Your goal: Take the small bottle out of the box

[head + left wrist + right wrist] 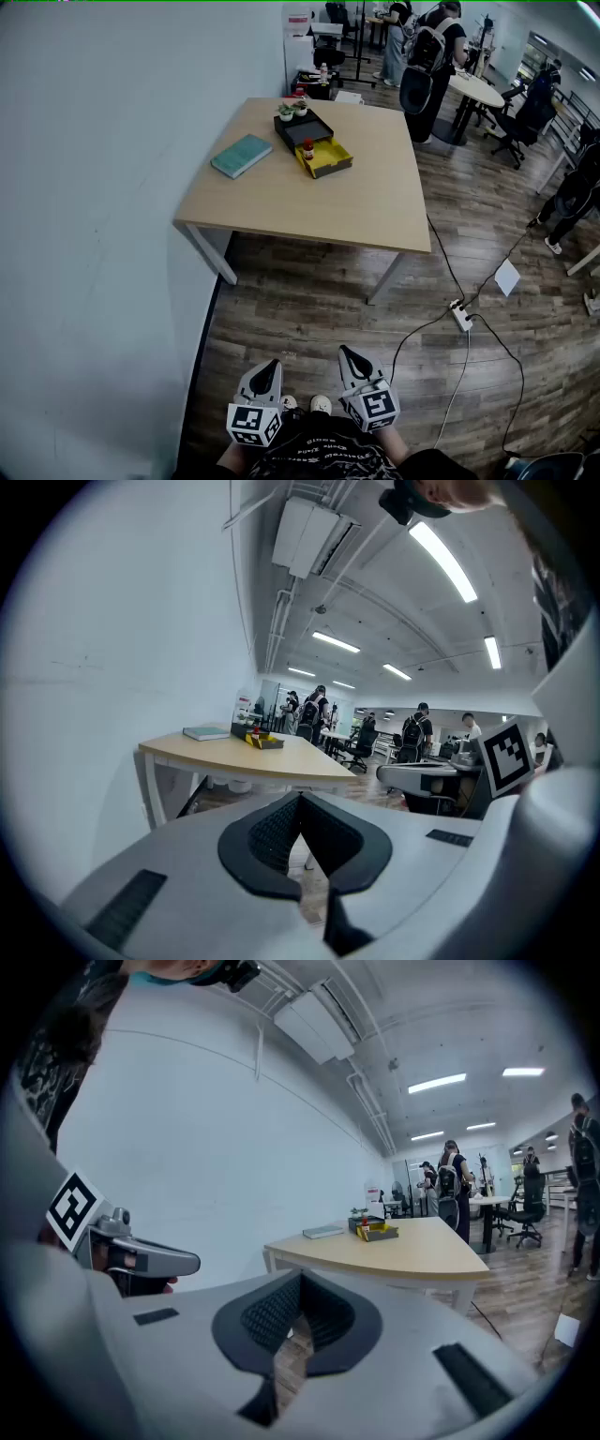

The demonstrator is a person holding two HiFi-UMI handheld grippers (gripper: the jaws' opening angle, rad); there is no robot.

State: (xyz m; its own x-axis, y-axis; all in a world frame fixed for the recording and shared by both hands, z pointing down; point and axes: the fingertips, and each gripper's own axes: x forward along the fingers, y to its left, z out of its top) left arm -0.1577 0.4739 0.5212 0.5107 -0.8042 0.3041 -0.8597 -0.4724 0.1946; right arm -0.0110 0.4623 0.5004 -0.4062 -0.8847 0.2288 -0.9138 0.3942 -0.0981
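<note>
A small bottle with a red cap (307,148) stands in a yellow box (325,157) on the far side of a wooden table (319,197). A black tray (302,127) adjoins the box behind it. My left gripper (269,366) and right gripper (349,354) are low in the head view, well short of the table, both shut and empty. The left gripper view shows its tips (300,797) together, with the box (263,743) tiny in the distance. In the right gripper view the tips (300,1278) meet too, and the box (376,1233) is far off.
A teal book (241,155) lies on the table's left part. A white wall (94,187) runs along the left. Cables and a power strip (461,315) lie on the wood floor to the right. People, chairs and a round table (478,89) stand beyond.
</note>
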